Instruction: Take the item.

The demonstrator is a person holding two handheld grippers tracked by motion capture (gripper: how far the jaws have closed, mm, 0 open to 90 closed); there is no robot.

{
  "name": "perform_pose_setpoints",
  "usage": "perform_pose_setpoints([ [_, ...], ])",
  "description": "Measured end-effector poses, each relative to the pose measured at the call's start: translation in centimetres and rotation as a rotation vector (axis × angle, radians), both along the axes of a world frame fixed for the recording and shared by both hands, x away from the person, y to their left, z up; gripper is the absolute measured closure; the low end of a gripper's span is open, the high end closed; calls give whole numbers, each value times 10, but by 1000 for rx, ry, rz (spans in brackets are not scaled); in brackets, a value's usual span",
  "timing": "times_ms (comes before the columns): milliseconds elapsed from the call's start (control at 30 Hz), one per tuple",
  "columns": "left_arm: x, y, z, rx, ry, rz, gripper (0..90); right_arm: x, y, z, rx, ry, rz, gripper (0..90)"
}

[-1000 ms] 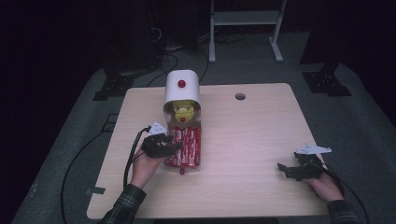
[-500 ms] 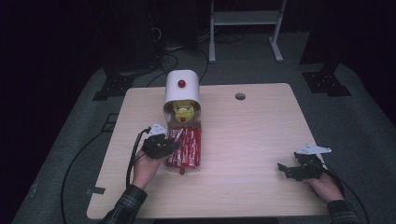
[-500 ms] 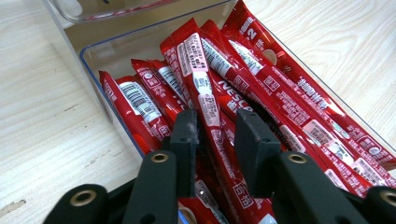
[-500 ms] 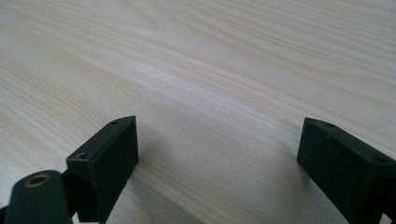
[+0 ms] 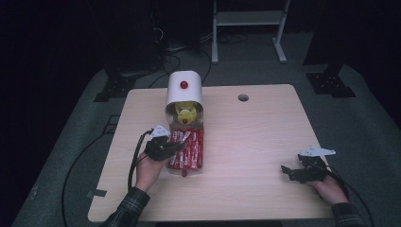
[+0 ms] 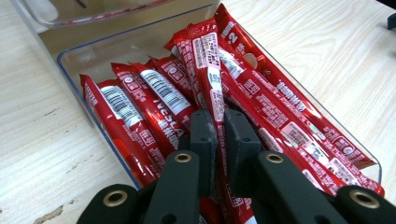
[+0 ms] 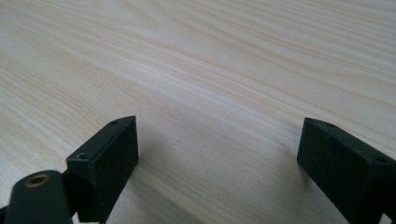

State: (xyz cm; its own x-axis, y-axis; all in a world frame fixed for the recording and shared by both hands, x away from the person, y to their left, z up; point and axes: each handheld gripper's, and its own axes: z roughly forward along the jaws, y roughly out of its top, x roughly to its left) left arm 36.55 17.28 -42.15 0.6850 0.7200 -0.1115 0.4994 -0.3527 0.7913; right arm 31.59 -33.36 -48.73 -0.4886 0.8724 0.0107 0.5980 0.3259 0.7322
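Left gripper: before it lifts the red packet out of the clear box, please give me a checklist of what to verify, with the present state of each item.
1. Left gripper closed on one red packet: ok; the jaws have just been closing and the packet runs between the pads.
2. Only one packet pinched: cannot tell; the neighbouring packets lie close against it.
3. Packet's far end free: ok; it lies on top of the pile.
4. Clear box will stay down: cannot tell; nothing holds it.
5. Right gripper out of the way: ok; open, far off on the table.
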Motion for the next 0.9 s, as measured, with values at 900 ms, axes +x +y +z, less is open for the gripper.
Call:
perform_pose_setpoints([
  [900,-12,0,22,-75,-60,-81,842,0,0,0,0,0,1,115],
])
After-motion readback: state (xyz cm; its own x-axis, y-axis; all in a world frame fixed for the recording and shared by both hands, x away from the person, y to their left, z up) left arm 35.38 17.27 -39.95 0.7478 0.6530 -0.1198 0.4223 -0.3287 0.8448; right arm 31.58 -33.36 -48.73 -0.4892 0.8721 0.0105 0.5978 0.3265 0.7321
